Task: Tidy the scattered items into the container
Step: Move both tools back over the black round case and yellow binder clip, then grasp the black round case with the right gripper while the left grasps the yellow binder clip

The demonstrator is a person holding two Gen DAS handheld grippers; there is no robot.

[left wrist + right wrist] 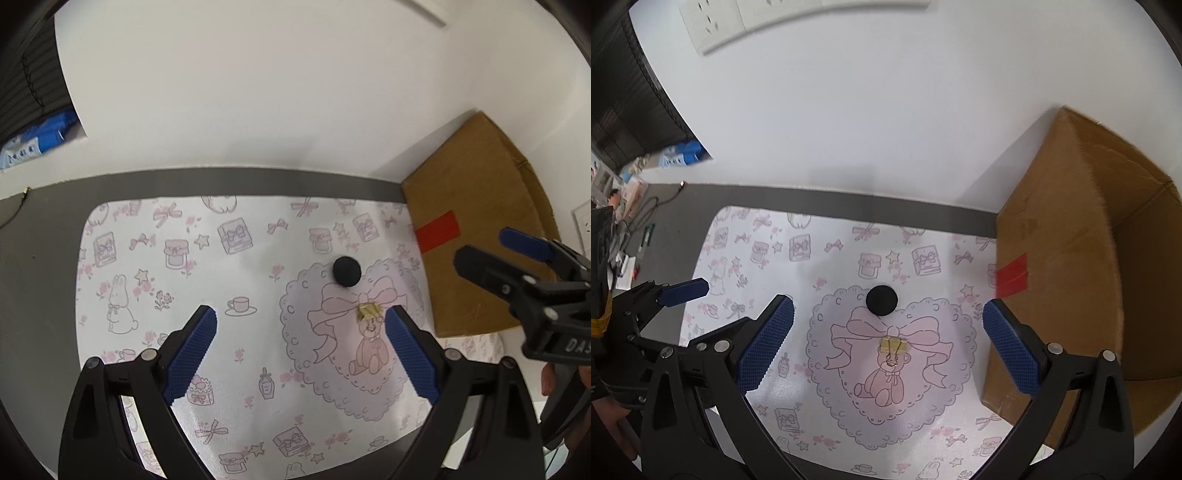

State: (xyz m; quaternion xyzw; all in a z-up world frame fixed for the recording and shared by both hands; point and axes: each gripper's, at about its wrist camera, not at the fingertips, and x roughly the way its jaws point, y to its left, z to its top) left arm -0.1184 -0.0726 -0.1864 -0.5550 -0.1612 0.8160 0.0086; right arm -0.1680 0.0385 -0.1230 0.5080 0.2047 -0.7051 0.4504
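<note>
A round black disc (346, 271) (882, 299) lies on the patterned mat (229, 280) (798, 280) at the top of its heart drawing. A small gold binder clip (367, 311) (894, 346) lies just nearer, on the drawn bow. The cardboard box (476, 221) (1071, 280) stands at the right with its top open. My left gripper (301, 321) is open over the mat, and the clip lies just inside its right finger. My right gripper (888, 319) is open above the disc and clip, its right finger close to the box wall. Both hold nothing.
The mat lies on a dark grey table (40, 266) against a white wall. A red tape strip (437, 230) (1012, 275) marks the box side. Wall sockets (713, 22) sit above. Cables and clutter (628, 236) lie at the far left. A hand (550, 380) holds the right gripper.
</note>
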